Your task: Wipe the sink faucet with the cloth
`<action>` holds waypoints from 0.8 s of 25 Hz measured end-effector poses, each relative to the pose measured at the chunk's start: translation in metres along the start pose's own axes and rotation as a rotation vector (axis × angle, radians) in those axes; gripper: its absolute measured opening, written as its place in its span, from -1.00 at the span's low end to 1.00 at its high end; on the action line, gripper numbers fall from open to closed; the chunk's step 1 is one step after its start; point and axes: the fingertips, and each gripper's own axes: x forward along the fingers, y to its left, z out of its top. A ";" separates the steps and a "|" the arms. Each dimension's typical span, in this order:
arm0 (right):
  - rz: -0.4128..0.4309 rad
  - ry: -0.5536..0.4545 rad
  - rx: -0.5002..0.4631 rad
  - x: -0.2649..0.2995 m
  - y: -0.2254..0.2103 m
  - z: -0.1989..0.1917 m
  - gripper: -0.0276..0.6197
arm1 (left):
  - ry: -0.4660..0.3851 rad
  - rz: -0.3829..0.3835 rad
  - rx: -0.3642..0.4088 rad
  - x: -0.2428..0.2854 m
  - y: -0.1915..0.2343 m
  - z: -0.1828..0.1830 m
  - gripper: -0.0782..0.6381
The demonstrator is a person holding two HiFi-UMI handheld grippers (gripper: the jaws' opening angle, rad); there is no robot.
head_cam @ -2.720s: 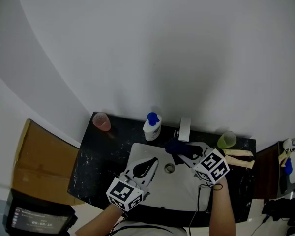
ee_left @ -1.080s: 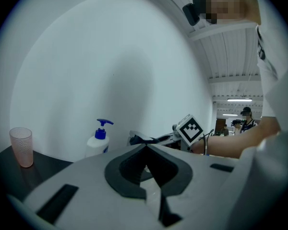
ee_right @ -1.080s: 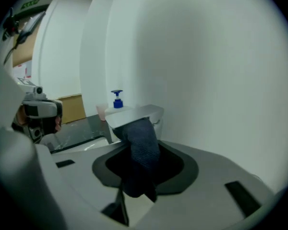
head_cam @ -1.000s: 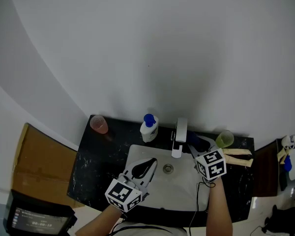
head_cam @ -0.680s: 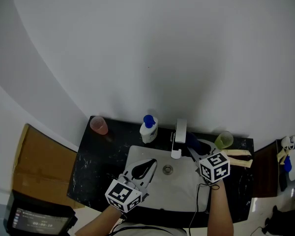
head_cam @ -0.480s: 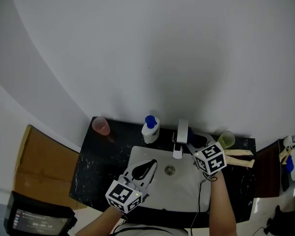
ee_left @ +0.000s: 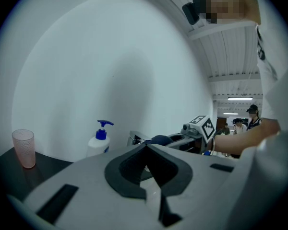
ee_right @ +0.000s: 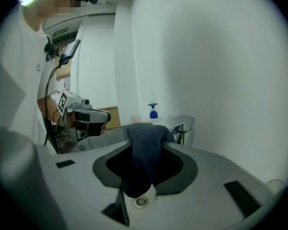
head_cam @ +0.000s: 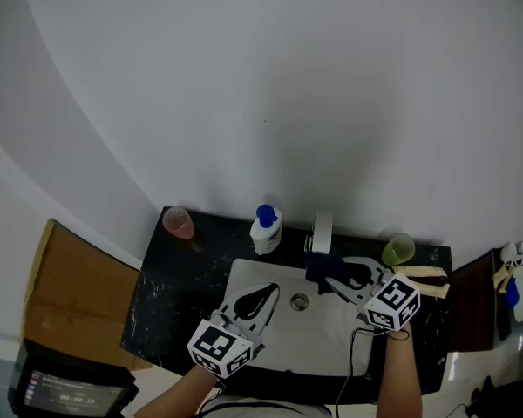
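the right hand-held gripper [head_cam: 325,275] is grey (marker cube [head_cam: 392,301]).

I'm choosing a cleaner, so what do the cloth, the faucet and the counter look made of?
The cloth looks like soft matte dark-blue fabric: fine weave, draped folds. The faucet is probably metal with a pale smooth finish: flat boxy spout, slight sheen. The counter seems polished stone or a look-alike: black with white flecks.
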 end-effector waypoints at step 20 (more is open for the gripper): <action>0.042 -0.074 0.210 0.010 -0.018 -0.013 -0.52 | 0.006 0.017 -0.005 -0.003 0.005 -0.002 -0.78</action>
